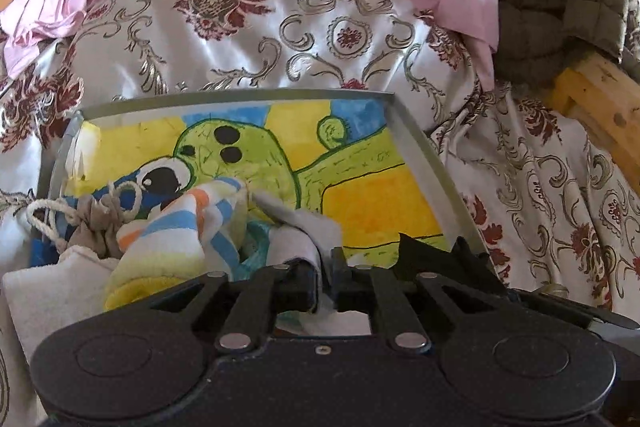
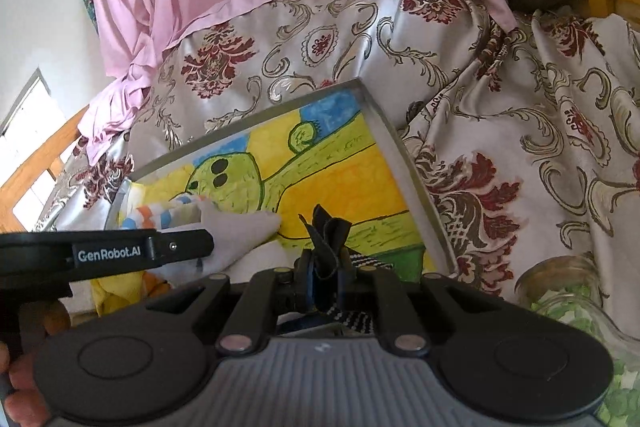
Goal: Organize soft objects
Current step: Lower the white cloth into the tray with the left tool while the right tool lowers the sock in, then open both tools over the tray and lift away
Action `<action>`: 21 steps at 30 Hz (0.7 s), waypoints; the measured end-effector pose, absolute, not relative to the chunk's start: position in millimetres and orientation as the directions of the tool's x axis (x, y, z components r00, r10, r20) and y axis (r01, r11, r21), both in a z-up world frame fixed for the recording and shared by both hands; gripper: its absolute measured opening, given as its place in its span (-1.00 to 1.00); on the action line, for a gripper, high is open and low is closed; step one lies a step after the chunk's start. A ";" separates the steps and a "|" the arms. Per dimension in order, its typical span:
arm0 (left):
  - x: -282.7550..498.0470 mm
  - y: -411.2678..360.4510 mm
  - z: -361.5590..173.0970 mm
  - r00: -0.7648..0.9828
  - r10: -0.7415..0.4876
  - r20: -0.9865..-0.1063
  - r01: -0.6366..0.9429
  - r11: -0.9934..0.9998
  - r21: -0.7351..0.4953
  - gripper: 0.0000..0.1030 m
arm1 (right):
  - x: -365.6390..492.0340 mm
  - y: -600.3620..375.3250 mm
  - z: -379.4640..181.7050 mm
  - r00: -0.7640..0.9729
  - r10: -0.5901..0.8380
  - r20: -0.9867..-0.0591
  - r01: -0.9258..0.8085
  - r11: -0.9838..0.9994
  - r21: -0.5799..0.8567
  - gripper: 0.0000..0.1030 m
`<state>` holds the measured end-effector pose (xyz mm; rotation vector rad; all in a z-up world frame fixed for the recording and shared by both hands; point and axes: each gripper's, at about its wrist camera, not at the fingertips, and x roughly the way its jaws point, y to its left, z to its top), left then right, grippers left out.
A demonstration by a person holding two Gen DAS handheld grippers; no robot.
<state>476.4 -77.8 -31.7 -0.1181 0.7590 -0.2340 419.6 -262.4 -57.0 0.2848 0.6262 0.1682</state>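
Black cloth pinched in right gripper, over tray.

Only one text can be read: "GenRobot.AI", printed in white on the black body of the left tool, seen from the right wrist view. No other lettering or number is legible.

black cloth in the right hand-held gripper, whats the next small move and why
Probably ease the right hand-held gripper open. Its jaws pinch the crumpled black cloth right over the grey-rimmed tray with the green cartoon drawing, where a striped pastel cloth already lies, so letting go should drop it in.
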 end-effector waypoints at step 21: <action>416.3 -74.2 18.6 0.816 -0.152 -0.558 0.116 0.988 -0.100 0.38 | 381.5 -283.8 -7.0 0.879 0.191 -0.436 -0.077 0.961 0.265 0.34</action>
